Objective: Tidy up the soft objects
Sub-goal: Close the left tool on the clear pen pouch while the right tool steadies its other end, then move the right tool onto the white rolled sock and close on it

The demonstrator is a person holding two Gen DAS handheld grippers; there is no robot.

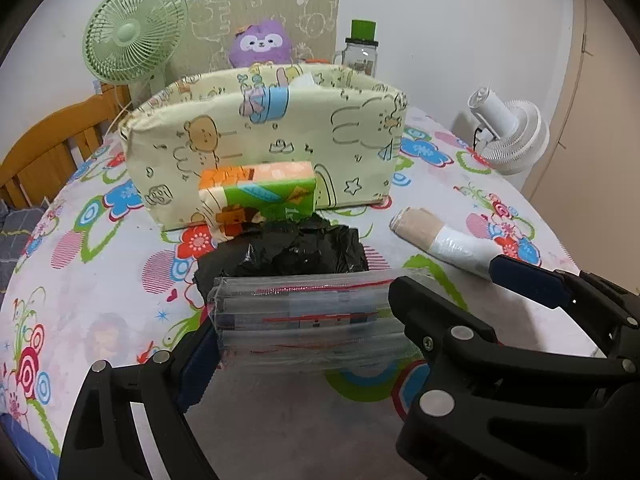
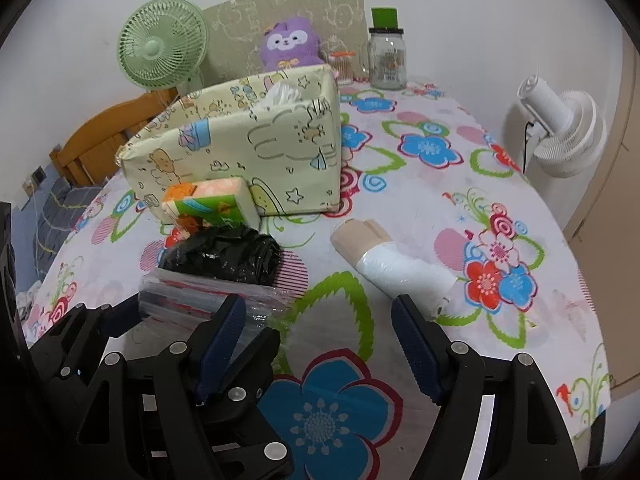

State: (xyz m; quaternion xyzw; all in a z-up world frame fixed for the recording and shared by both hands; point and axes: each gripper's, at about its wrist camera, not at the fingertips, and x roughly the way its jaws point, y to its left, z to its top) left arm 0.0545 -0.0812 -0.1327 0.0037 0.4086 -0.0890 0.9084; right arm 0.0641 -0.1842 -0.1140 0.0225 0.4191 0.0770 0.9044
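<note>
A clear pack of zip bags (image 1: 304, 320) lies between the fingers of my left gripper (image 1: 296, 344), which closes on its sides; it also shows in the right wrist view (image 2: 200, 296). Behind it sit a black plastic bag bundle (image 1: 288, 252) (image 2: 224, 254) and a green-orange tissue pack (image 1: 260, 192) (image 2: 212, 202) leaning on the pale yellow fabric bin (image 1: 264, 136) (image 2: 240, 148). A beige and white bag roll (image 1: 440, 236) (image 2: 392, 260) lies to the right. My right gripper (image 2: 320, 340) is open and empty just before the roll.
A green fan (image 1: 134, 38), a purple plush (image 1: 262, 44) and a glass jar (image 1: 362, 52) stand behind the bin. A white fan (image 2: 560, 128) stands at the right table edge. A wooden chair (image 1: 52, 152) is at the left. The floral cloth (image 2: 420, 184) covers the table.
</note>
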